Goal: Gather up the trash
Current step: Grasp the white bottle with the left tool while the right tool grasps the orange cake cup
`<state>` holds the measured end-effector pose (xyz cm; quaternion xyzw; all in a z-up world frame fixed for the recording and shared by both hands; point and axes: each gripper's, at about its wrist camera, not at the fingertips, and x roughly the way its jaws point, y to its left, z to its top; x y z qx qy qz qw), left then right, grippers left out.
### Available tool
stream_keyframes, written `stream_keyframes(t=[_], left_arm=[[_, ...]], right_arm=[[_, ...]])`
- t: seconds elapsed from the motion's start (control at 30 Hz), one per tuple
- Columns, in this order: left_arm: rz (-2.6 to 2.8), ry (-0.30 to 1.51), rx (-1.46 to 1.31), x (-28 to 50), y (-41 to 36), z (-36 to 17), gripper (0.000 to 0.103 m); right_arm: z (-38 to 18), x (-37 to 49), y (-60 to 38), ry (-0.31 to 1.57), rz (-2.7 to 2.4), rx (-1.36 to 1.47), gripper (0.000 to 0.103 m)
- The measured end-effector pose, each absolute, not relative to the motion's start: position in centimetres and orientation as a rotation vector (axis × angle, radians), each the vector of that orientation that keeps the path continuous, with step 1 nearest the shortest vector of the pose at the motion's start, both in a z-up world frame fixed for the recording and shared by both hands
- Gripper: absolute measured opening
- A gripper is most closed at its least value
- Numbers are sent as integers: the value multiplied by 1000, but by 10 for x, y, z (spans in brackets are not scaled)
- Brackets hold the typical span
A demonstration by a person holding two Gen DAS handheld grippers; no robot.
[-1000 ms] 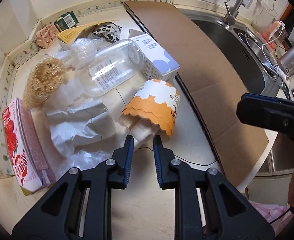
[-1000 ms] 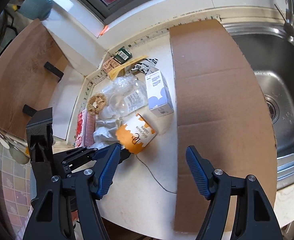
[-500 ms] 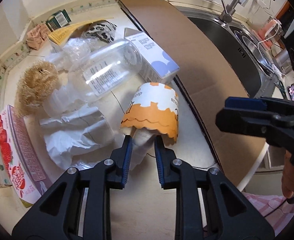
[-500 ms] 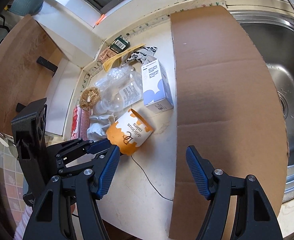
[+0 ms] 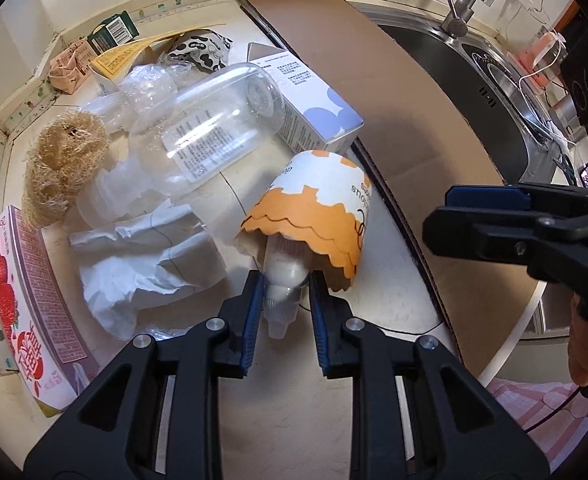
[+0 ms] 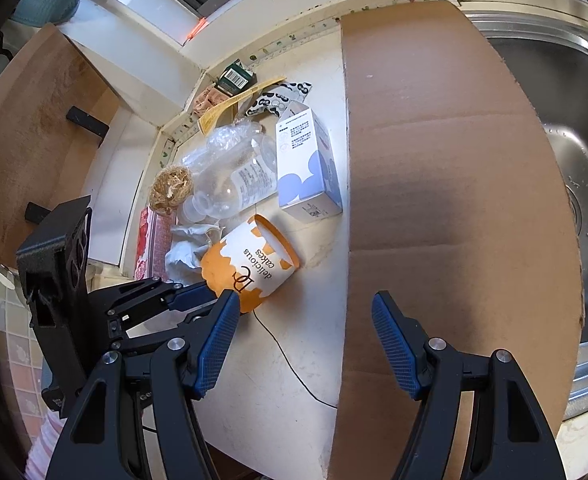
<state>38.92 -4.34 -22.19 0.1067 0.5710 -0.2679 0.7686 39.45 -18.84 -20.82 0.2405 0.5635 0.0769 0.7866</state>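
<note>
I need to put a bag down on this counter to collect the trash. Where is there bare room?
The near counter strip between the orange cake cup and the cardboard sheet is bare except for a thin black wire. The cardboard's top is clear too. The back corner is crowded: clear bottle, white carton, crumpled paper.

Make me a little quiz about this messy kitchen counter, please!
1. True or false: the left gripper has its blue pads on a small white plastic bottle that pokes out of the orange-and-white paper cake cup.
2. What is the right gripper holding? A) the flat brown cardboard sheet B) nothing C) the clear plastic bottle
3. Fill in: the white-and-blue carton lies between the clear plastic bottle and the ____.

Key:
1. True
2. B
3. Cardboard sheet
</note>
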Motion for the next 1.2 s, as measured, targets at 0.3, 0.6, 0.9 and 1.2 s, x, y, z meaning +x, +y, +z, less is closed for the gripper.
stream_keyframes(t=[0.3, 0.6, 0.9, 1.2], left_arm=[[-525, 1209, 168, 385, -38, -224, 20], [-469, 1191, 68, 363, -15, -211, 20], [-434, 1156, -21, 326, 13, -190, 20], [-380, 1121, -101, 311, 39, -173, 20]], right_arm=[[-212, 401, -182, 1219, 193, 516, 70], [-215, 416, -168, 1224, 236, 557, 70], [-228, 440, -152, 1256, 220, 630, 70], [-246, 450, -138, 1304, 206, 637, 69]])
